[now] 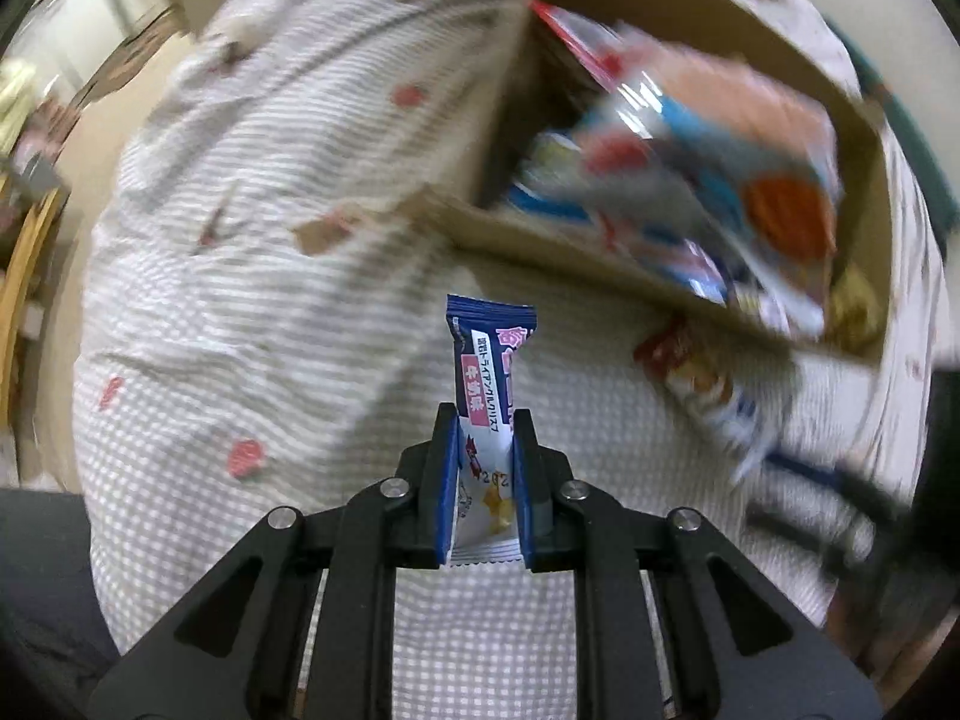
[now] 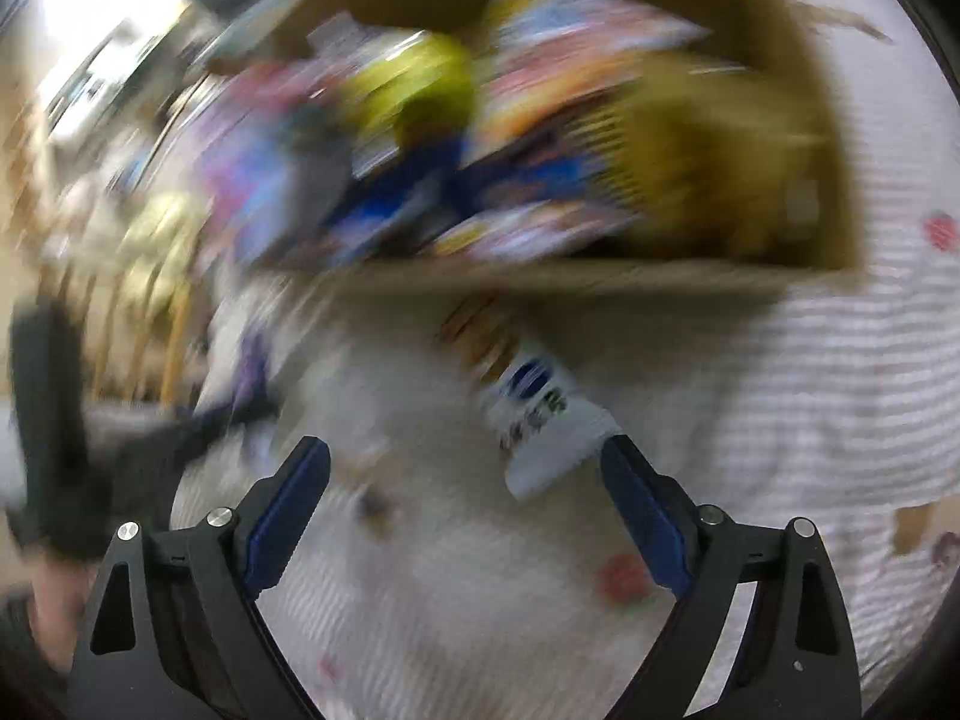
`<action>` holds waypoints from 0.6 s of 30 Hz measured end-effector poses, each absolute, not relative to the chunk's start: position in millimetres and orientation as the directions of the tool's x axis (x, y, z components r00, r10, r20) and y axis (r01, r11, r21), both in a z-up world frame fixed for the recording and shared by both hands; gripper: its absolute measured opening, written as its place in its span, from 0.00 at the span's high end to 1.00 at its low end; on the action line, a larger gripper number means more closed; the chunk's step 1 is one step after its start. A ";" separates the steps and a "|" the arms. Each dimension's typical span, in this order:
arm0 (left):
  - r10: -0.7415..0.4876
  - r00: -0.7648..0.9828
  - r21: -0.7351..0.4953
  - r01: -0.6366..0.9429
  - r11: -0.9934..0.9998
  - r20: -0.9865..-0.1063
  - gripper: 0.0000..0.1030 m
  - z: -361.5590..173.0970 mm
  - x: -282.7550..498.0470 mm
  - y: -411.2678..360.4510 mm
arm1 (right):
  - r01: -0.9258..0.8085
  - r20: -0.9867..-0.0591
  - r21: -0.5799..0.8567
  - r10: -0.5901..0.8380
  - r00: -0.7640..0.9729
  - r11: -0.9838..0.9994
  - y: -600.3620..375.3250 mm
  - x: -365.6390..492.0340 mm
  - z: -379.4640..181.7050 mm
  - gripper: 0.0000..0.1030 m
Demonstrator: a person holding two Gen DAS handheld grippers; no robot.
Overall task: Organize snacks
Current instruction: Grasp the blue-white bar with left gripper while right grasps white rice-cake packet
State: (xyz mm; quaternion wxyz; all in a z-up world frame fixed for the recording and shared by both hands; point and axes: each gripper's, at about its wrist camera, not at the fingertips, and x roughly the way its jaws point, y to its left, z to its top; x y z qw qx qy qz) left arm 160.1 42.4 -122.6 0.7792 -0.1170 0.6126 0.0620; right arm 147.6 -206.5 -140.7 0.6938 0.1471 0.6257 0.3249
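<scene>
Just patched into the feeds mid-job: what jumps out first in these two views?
The left hand-held gripper is clamped on a blue and white snack packet standing up between its pads, dead centre of the left wrist view. Beyond it, a cardboard box crammed with colourful snack bags sits on a checked, flower-print blanket. The right hand-held gripper is wide open and empty, above a white packet lying just outside the box; that view is heavily blurred.

Indoor light, soft and even; no hard shadows. Left wrist view: centre sharp, print legible on the blue-and-white snack wrapper (image 1: 489, 396); open brown cardboard box (image 1: 600, 258) motion-smeared. Right wrist view: heavy motion blur throughout, overexposed glare upper left. Fisheye bending and dark vignette at both rims.
</scene>
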 end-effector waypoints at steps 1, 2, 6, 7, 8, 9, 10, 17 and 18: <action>-0.041 0.252 -0.109 -0.264 0.958 -0.967 0.87 -120.8 159.2 53.2 | -0.297 -0.781 0.599 0.625 -0.011 0.744 -199.7 142.0 -137.9 0.09; -0.036 0.260 -0.110 -0.277 0.954 -0.965 0.87 -118.4 158.7 59.1 | -0.321 -0.797 0.575 0.603 -0.012 0.753 -193.9 137.5 -136.3 0.10; -0.013 0.290 -0.102 -0.291 0.951 -0.957 0.87 -108.7 160.0 70.0 | -0.352 -0.874 0.413 0.474 0.108 0.840 -185.6 128.5 -130.0 0.10; -0.009 0.295 -0.097 -0.286 0.953 -0.955 0.87 -107.4 159.0 70.4 | -0.344 -0.880 0.389 0.456 0.136 0.854 -187.0 130.7 -130.3 0.10; -0.002 0.298 -0.088 -0.277 0.957 -0.954 0.87 -108.0 159.1 61.0 | -0.333 -0.885 0.372 0.440 0.153 0.866 -189.5 131.5 -131.2 0.10; 0.006 0.300 -0.078 -0.265 0.961 -0.954 0.87 -108.0 158.5 58.5 | -0.316 -0.890 0.364 0.427 0.158 0.876 -188.5 137.8 -133.8 0.10; 0.011 0.301 -0.070 -0.257 0.964 -0.954 0.87 -109.1 156.7 55.6 | -0.307 -0.893 0.362 0.422 0.154 0.880 -187.4 141.3 -138.3 0.12; 0.021 0.279 -0.040 -0.210 0.977 -0.960 0.87 -116.7 157.0 36.0 | -0.303 -0.913 0.335 0.387 0.131 0.892 -162.6 158.9 -169.8 0.25; 0.019 0.273 -0.037 -0.198 0.979 -0.962 0.87 -118.6 156.8 33.4 | -0.308 -0.918 0.318 0.372 0.135 0.897 -157.6 160.2 -173.3 0.25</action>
